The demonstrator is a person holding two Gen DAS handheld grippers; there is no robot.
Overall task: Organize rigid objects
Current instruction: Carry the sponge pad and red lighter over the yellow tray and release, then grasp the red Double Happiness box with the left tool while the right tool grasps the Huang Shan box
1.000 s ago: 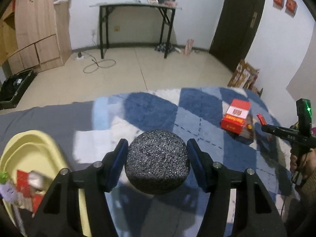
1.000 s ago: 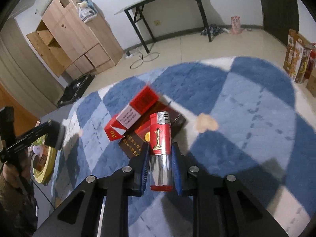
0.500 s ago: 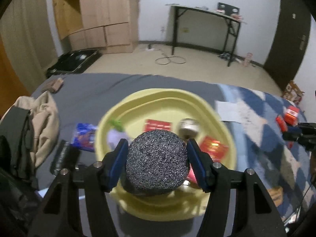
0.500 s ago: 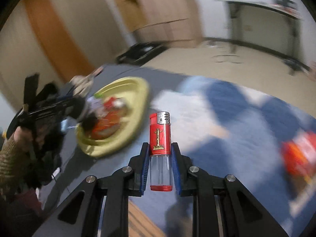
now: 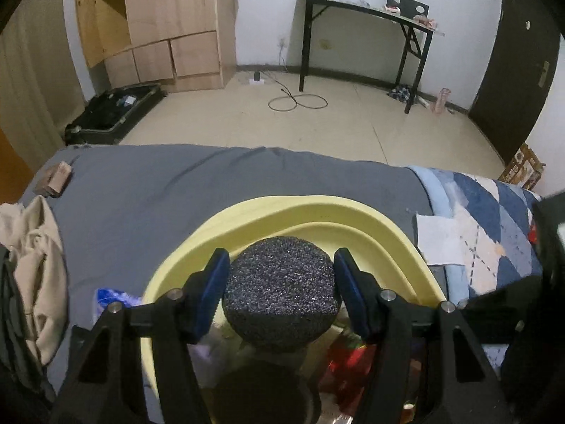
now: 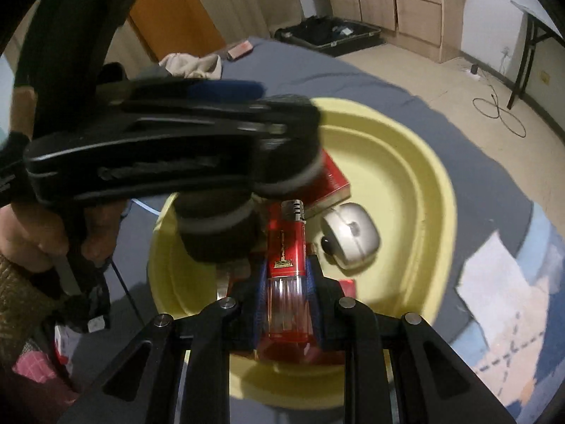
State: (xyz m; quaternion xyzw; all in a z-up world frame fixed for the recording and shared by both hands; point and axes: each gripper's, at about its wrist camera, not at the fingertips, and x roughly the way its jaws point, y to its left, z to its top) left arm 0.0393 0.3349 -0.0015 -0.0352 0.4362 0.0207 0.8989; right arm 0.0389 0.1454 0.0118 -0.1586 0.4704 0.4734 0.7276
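My left gripper (image 5: 280, 275) is shut on a dark speckled round foam piece (image 5: 279, 293), its blue pads pressing both sides. It hangs over the yellow basin (image 5: 317, 208) on the grey bedsheet. My right gripper (image 6: 286, 268) is shut on a red lighter (image 6: 286, 247) with a clear base, also above the yellow basin (image 6: 434, 194). In the right wrist view the left gripper (image 6: 282, 134) crosses just ahead, held by a person's hand (image 6: 46, 226). Inside the basin lie a red box (image 6: 332, 183), a silver round object (image 6: 349, 235) and another dark round piece (image 6: 215, 233).
A beige cloth (image 5: 31, 247) and a blue packet (image 5: 113, 296) lie left of the basin. A white paper (image 5: 441, 240) sits on the blue patterned quilt (image 5: 494, 212) to its right. A small box (image 5: 56, 176) rests near the bed's far left corner.
Both grippers have swung left from the patterned quilt to above the yellow basin, each keeping its grip. The right gripper has closed in behind the left one.
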